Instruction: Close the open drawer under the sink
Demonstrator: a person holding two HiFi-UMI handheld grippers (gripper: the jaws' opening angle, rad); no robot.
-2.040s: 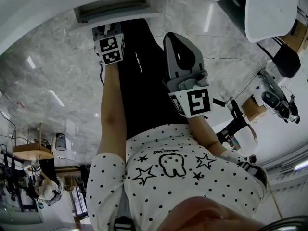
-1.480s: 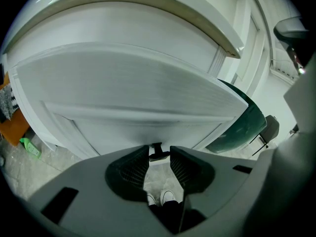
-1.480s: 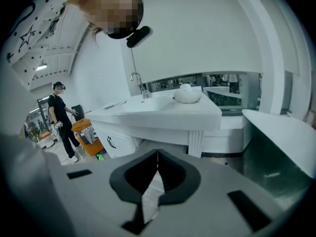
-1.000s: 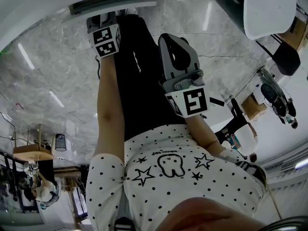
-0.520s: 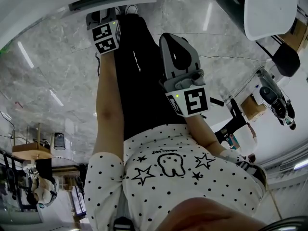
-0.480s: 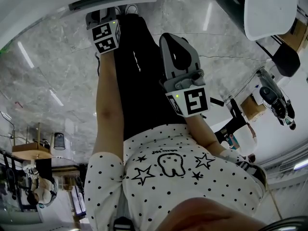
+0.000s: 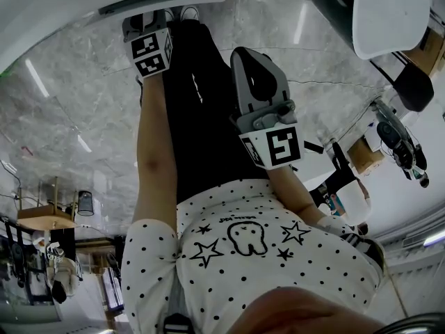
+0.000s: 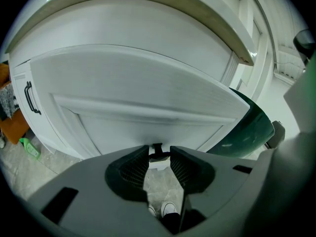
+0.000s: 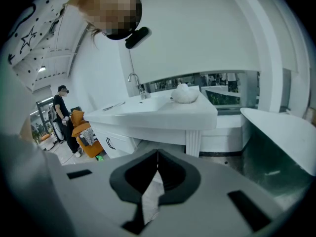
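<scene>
Nearest, our right gripper idles, its jaws pressed together on nothing. Our left gripper pinches the single dark handle of the one drawer. We judge the drawer is still standing out beneath the sink, so pushing it home remains.

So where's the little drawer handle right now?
In the left gripper view, the dark drawer handle sits low in the middle of the white drawer front, pinched between the jaws of the left gripper.
</scene>
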